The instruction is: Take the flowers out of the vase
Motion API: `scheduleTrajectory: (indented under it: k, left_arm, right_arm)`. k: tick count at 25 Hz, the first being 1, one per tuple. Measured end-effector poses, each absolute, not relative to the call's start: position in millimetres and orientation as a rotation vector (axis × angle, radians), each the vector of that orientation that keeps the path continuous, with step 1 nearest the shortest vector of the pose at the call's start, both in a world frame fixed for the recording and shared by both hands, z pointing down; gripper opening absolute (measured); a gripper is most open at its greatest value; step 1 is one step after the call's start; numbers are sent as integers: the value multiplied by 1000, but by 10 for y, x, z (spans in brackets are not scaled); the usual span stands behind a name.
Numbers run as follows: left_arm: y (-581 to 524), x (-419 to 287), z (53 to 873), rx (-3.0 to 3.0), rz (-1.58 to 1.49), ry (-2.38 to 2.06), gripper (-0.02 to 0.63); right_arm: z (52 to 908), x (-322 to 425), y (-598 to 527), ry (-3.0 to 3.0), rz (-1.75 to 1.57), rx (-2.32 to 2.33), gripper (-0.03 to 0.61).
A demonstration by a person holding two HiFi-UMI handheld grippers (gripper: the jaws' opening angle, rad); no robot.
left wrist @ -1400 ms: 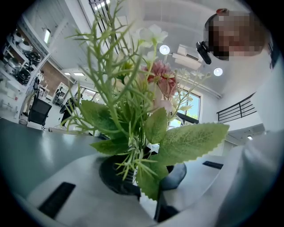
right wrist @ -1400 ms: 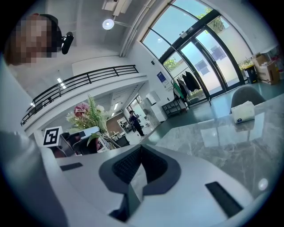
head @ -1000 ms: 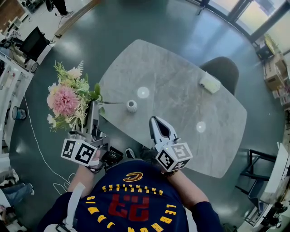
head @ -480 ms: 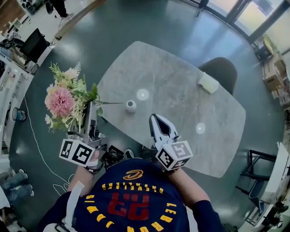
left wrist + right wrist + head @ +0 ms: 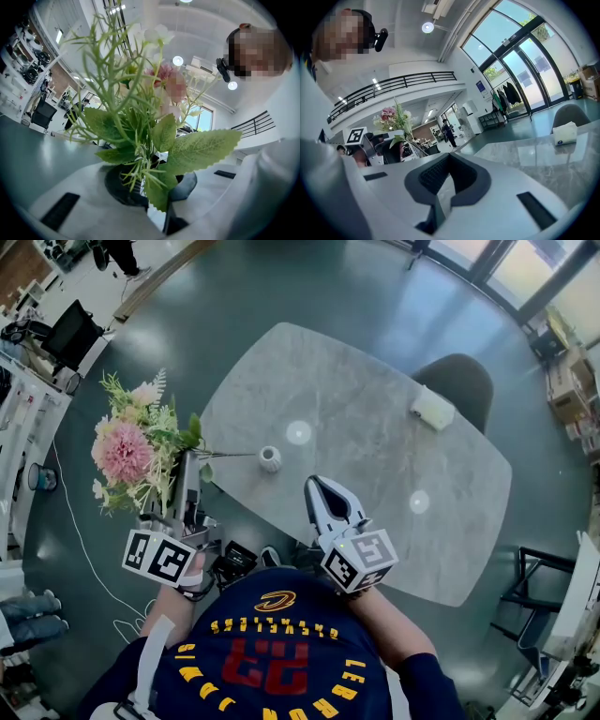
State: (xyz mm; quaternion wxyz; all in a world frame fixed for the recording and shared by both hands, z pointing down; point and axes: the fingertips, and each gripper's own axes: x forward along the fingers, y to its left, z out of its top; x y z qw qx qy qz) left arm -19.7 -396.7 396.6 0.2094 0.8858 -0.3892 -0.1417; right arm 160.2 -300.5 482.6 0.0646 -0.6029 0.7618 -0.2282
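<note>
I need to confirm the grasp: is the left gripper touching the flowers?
Touching. The left gripper view shows the flowers pinched by their stems between the closed jaws of the left gripper, with leaves spilling over them.

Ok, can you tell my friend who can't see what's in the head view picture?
The left claw grips a bunch of pink and white flowers, out of the small white vase on the grey table. The right claw holds nothing.

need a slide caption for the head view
Left gripper holds the bouquet out of the small white vase on the marble table; right gripper shut, empty.
</note>
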Motion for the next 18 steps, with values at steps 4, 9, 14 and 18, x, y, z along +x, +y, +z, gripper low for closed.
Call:
scheduleTrajectory:
  k: [4, 9, 14, 18]
  left_arm:
    - [-3963, -180, 3970, 2462, -392, -1080, 48]
    - [-3973, -155, 3971, 2463, -397, -1082, 48]
    - [-3984, -170, 3998, 2460, -393, -1085, 48]
    - [-4030, -16, 4014, 2454, -375, -1089, 48]
  right_arm:
    - [4801, 1611, -3003, 2300, -676, -1812, 8]
    - [4819, 1684, -3007, 2273, -673, -1825, 8]
    - [4852, 1667, -3022, 2266, -684, -1821, 8]
    - [4863, 1787, -3065, 2277, -700, -1808, 8]
